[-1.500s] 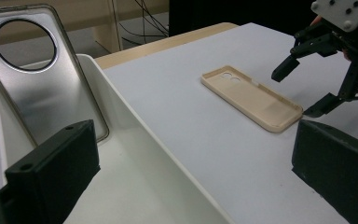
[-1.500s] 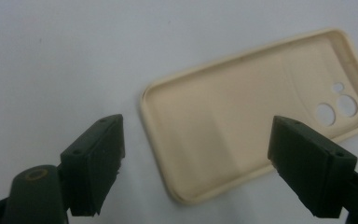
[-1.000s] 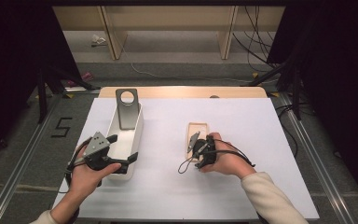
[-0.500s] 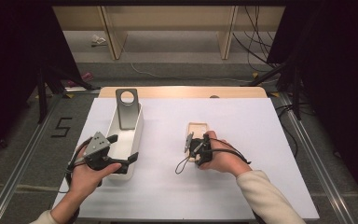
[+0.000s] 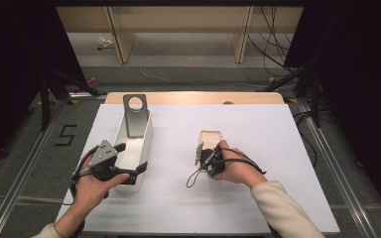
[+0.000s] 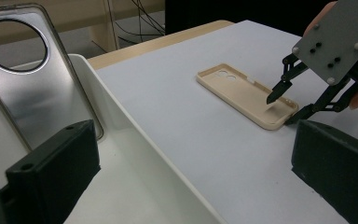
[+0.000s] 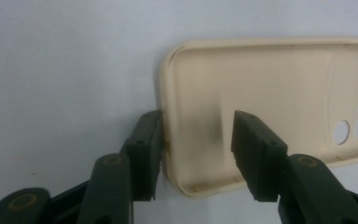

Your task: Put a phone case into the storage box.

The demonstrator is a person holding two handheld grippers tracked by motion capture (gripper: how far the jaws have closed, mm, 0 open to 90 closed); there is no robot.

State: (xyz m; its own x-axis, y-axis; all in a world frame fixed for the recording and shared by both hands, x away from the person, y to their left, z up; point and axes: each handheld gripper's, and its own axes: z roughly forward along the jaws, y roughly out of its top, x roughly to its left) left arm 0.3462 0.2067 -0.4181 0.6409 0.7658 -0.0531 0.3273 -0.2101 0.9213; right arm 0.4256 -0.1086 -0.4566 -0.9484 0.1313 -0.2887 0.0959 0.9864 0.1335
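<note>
Two Grippers, One Phone Case

Two grippers are at work on a white table (image 5: 278, 148). A beige phone case (image 5: 211, 139) lies flat on the table, open side up, near the middle. Its camera holes are at the far end.

The right gripper (image 5: 202, 154) is at the near end of the case. One finger (image 7: 144, 154) is outside the case, just beside the rim. The other finger (image 7: 256, 149) is inside, over the floor of the case. The near corner's rim sits between them. The jaws have just been closing, but there is a gap between the inside finger and the rim, so the case is not pinched yet.

A white bin (image 5: 129, 148) stands on the left side of the table, well apart from the case. A grey metal plate (image 5: 135, 115) with a round hole leans up at the far end of the bin.

The left gripper (image 5: 134, 158) is at the near end of the bin. Its fingers are wide apart, one (image 6: 51, 172) over the inside of the bin and one (image 6: 340, 172) over the table, with the bin's wall between them. They hold nothing.
</note>
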